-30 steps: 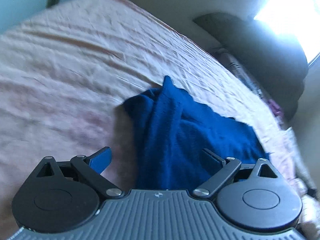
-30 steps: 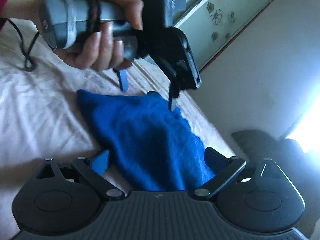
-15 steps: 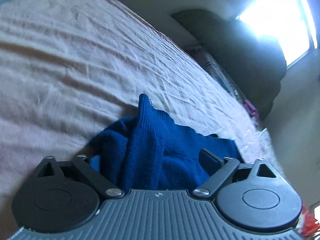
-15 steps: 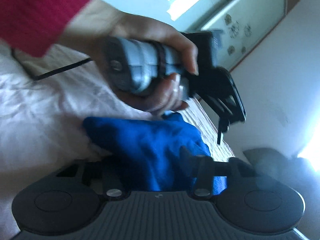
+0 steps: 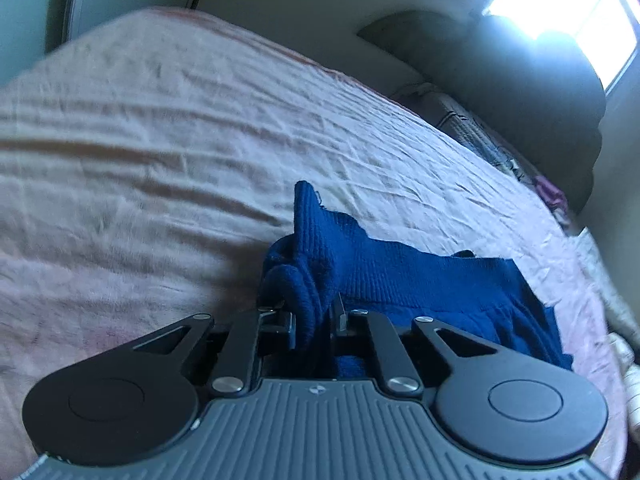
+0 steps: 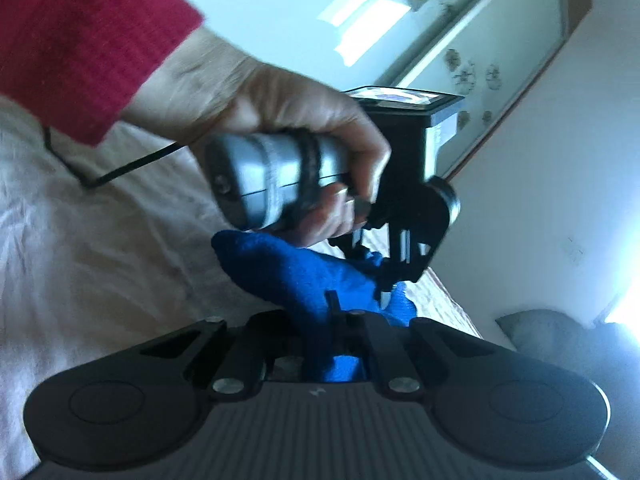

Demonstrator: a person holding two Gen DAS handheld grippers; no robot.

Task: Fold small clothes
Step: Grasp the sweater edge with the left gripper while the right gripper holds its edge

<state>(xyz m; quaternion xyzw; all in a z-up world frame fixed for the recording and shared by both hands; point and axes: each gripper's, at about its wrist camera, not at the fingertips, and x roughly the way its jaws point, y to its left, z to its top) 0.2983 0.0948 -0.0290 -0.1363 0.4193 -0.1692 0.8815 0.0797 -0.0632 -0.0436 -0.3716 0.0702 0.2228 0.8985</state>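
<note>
We pinch the blue knit garment [image 5: 400,280] with both the left gripper [image 5: 316,320] and the right gripper [image 6: 336,316], fingers clamped on bunched cloth, so it can lift off the bed [image 5: 160,160] for folding, well inside its edges.

Light is daylight from a blown-out window [image 5: 560,12], pure white glare top right in the left wrist view and a smaller flare at the right edge of the right wrist view; the rest is dim with a blue cast. Wrinkled pink bedsheet [image 5: 160,140] is soft and smeared toward the left. Red knit sleeve [image 6: 80,40] shows motion blur, and strong fisheye bends all edges.
</note>
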